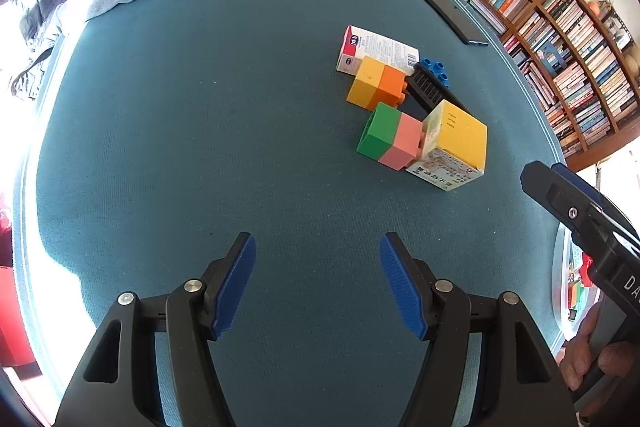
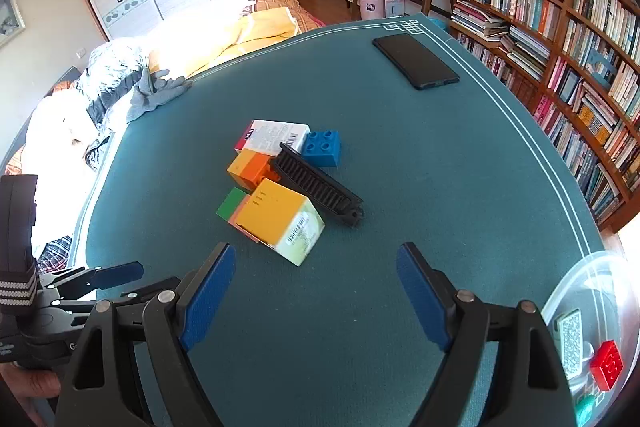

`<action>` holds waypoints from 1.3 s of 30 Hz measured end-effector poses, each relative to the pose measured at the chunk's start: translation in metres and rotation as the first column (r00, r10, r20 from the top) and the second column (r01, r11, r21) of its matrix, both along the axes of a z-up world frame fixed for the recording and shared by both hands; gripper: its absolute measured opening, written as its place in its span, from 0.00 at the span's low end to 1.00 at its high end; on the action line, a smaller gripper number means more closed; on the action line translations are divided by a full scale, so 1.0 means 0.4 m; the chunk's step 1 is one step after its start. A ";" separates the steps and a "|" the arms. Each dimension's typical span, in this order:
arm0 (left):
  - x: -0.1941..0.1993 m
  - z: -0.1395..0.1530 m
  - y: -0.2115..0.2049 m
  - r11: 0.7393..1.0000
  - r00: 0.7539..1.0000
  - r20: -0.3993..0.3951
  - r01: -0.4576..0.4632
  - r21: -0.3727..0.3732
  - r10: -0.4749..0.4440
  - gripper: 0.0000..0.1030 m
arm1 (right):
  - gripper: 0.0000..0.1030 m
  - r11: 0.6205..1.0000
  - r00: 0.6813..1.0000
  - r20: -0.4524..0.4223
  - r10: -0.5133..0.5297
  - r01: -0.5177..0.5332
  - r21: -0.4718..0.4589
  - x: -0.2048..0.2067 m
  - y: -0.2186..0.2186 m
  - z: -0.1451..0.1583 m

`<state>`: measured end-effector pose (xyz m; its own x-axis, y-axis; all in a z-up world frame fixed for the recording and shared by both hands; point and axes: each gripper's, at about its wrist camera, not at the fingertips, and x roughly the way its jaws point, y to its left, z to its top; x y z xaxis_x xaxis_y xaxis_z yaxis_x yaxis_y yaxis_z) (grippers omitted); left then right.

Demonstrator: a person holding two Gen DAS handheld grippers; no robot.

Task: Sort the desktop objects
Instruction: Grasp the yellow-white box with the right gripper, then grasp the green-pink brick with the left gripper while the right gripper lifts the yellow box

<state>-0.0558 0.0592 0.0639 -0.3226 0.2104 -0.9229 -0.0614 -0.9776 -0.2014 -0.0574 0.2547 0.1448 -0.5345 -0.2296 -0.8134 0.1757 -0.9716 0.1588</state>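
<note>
At the bottom of the left wrist view, the left gripper (image 1: 318, 283) has its 2 blue pads apart with nothing between them, just the green table (image 1: 200, 147) under it. At the bottom of the right wrist view, the right gripper (image 2: 316, 301) is wide open too, and it holds nothing. A hand (image 1: 592, 355) holds that tool at the lower right of the left view.

In the lower right corner of the right view sits a clear bin (image 2: 576, 275) with a red block (image 2: 607, 365) and a small card inside.

A bit farther, in the middle of the table, is a pile of things that touch each other. The yellow box (image 2: 280, 215) is nearest. A green and pink block (image 1: 390, 137) lies against its left side. Behind them is an orange and yellow block (image 1: 376, 87). A black comb (image 2: 320, 185) lies tilted across the pile. A blue block (image 2: 322, 147) is at its far end, just beside a white box (image 2: 276, 137).

Farther still, a black phone (image 2: 416, 61) lies flat in the upper right, well apart from the pile. A gray glove (image 2: 156, 93) hangs over the table edge in the upper left.
</note>
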 end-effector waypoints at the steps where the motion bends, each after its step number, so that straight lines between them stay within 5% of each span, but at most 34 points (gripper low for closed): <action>1: -0.002 -0.003 -0.007 1.000 1.000 0.003 -0.001 0.001 0.001 0.66 | 0.83 1.000 1.000 0.000 0.001 -0.001 0.000 -0.009 -0.011 -0.001; 18: -0.045 -0.043 -0.067 1.000 0.999 0.038 0.008 0.006 -0.008 0.66 | 0.83 0.998 0.996 0.070 -0.057 0.056 0.020 -0.131 -0.102 -0.092; 27: -0.084 -0.052 -0.038 0.999 0.998 0.040 0.041 0.025 -0.042 0.66 | 0.67 0.996 0.992 0.091 -0.085 0.082 0.030 -0.093 -0.050 -0.111; 39: -0.141 -0.031 0.052 0.989 0.992 0.000 0.128 0.068 -0.129 0.66 | 0.66 0.994 0.993 0.075 -0.093 0.088 0.066 -0.029 -0.004 -0.087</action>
